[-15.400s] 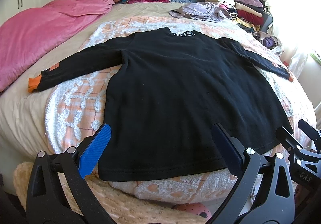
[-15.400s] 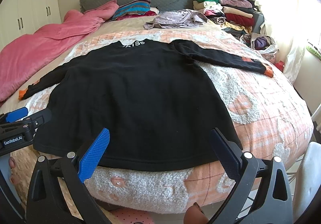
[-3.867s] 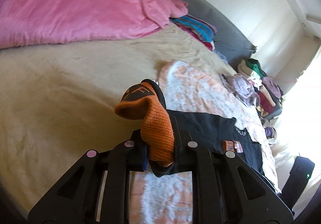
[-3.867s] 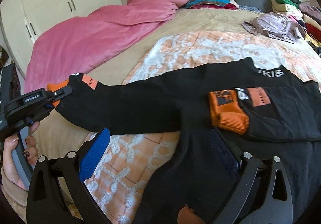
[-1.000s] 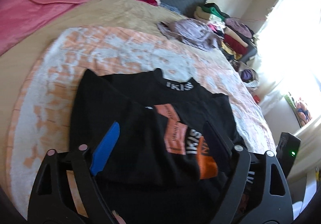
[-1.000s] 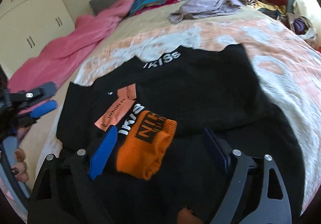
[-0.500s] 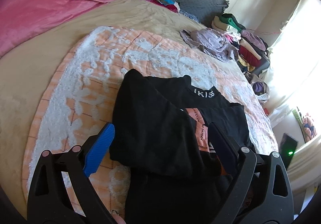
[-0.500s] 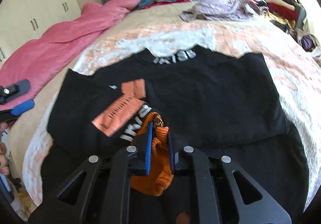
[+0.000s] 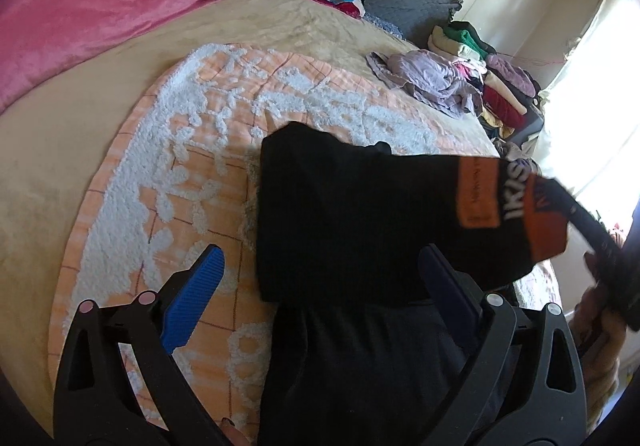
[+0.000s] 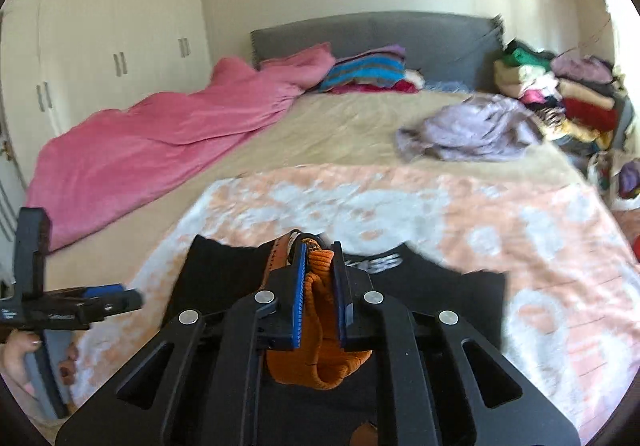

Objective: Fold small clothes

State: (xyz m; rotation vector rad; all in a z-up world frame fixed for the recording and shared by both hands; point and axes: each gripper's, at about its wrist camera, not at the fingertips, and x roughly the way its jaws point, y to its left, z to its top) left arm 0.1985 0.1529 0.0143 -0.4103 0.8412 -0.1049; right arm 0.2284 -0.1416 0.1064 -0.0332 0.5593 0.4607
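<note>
A black sweater (image 9: 352,214) with orange cuffs lies on the orange-and-white bedspread (image 9: 192,150), its sleeves folded in over the body. My right gripper (image 10: 318,286) is shut on the orange cuff (image 10: 320,330) of one sleeve and holds it lifted; in the left wrist view that cuff (image 9: 544,222) hangs above the sweater at the right. My left gripper (image 9: 320,282) is open and empty, low over the sweater's left edge. It also shows at the left of the right wrist view (image 10: 100,300).
A pink duvet (image 10: 160,142) covers the bed's left side. A lilac garment (image 10: 472,130) lies at the far right, beside a stack of folded clothes (image 10: 560,94). Striped pillows (image 10: 368,74) rest against the grey headboard (image 10: 380,34). White wardrobes (image 10: 112,46) stand at the left.
My right gripper has lifted the orange cuff up off the sweater, pulling the sleeve with it. My left gripper stays open and has shifted slightly left.
</note>
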